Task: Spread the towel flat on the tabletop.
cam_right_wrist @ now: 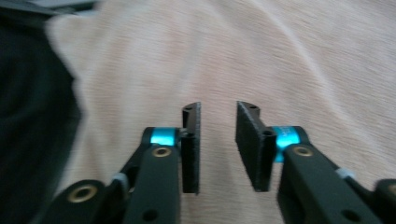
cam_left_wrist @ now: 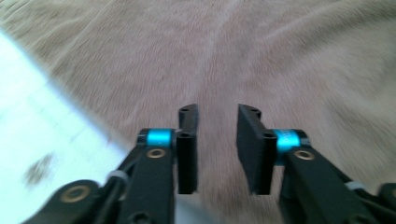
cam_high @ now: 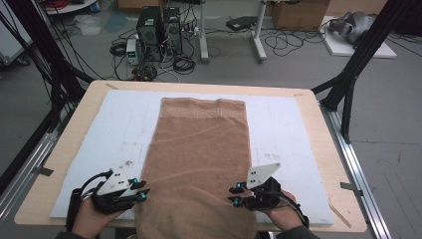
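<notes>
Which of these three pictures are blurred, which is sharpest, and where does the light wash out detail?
High view: sharpest, evenly lit, the brown towel shows its woven border. Left gripper view: towel weave smeared by motion, the white mat washed out bright. Right gripper view: towel soft and pale, a dark blurred mass at the left edge; both views keep their own jaws crisp.

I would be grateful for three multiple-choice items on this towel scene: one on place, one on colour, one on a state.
1. Where does the towel lie?
A. On the floor
B. Lengthwise down the middle of the white mat
C. Across a chair

2. What colour is the towel?
A. Light brown
B. Blue
C. Green

3. How do the jaws of the left gripper stand?
A. Clamped on a cup
B. Pressed fully together
C. Apart, with nothing between the pads

Answers:
1 B, the high view shows mat on both sides.
2 A, tan in every view.
3 C, a gap shows with towel beyond it.
</notes>
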Motion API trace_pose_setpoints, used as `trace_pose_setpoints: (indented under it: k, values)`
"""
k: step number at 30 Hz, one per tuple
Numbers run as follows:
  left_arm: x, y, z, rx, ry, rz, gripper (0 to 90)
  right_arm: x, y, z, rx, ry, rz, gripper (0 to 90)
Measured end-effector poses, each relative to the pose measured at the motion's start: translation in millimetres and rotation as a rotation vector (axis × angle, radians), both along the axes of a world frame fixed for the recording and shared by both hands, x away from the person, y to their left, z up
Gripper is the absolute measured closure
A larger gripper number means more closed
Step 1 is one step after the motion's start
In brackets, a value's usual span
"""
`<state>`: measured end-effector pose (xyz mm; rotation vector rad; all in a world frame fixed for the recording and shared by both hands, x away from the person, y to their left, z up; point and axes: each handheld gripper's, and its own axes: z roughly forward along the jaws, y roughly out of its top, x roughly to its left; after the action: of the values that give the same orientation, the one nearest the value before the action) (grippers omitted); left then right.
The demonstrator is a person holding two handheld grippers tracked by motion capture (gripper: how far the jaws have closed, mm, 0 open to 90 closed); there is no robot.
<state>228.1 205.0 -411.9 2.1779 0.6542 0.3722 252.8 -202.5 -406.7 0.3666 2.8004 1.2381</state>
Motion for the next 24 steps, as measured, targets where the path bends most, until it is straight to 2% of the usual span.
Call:
trace_pose_setpoints:
  k: [3,6,7,8,9,10,11,12,14,16,17,19,20,22,24]
  values:
    - [11.8,-14.9,-10.9,-0.003,0.031,-0.038,63.6,14.8,3.3,-13.7,-0.027,0.046,-0.008,65.1]
    - [17.5,-25.5,-24.7,0.022,0.065,-0.066,66.4,18.4,8.6,-26.5,-0.074,0.072,-0.006,67.9]
    - [16.4,-27.7,-29.6,0.029,0.069,-0.084,72.7,17.7,10.3,-29.8,-0.088,0.076,-0.001,70.4]
    - [13.7,-27.4,-30.5,0.026,0.043,-0.073,76.9,15.3,10.4,-30.2,-0.079,0.061,-0.003,77.3]
    - [11.7,-26.8,-31.2,0.020,0.029,-0.068,85.4,14.4,10.1,-30.0,-0.080,0.068,0.007,81.8]
    - [9.6,-26.0,-31.4,0.022,0.023,-0.063,87.7,12.0,10.5,-29.2,-0.088,0.056,0.011,84.7]
    - [7.7,-24.8,-31.4,0.023,0.021,-0.067,88.1,9.4,10.9,-28.5,-0.086,0.042,0.023,85.8]
    - [5.1,-23.2,-30.8,0.023,0.023,-0.069,88.3,7.0,11.4,-27.9,-0.076,0.055,0.043,86.0]
    - [-0.4,-18.6,-29.2,0.029,0.025,-0.078,88.6,0.2,11.6,-25.1,-0.067,0.046,0.058,85.9]
    - [-6.0,-11.7,-27.0,0.015,0.023,-0.062,87.6,-5.9,9.4,-20.4,-0.052,0.033,0.059,81.8]
    - [-7.6,-9.4,-26.1,0.006,0.027,-0.061,79.4,-8.5,6.5,-16.6,-0.034,0.035,0.050,80.3]
    - [-11.7,-5.4,-24.5,-0.009,0.029,-0.074,69.8,-11.1,3.6,-13.8,-0.017,0.027,0.043,74.2]
    - [-13.1,-5.3,-25.2,-0.007,0.033,-0.083,68.5,-12.1,3.7,-13.5,-0.010,0.039,0.046,72.5]
    - [-15.5,-7.8,-29.5,0.012,0.048,-0.104,70.2,-13.6,7.1,-16.0,-0.001,0.054,0.068,70.6]
    - [-17.9,-8.6,-32.6,0.013,0.035,-0.108,79.5,-14.2,13.2,-21.3,-0.024,0.063,0.091,70.8]
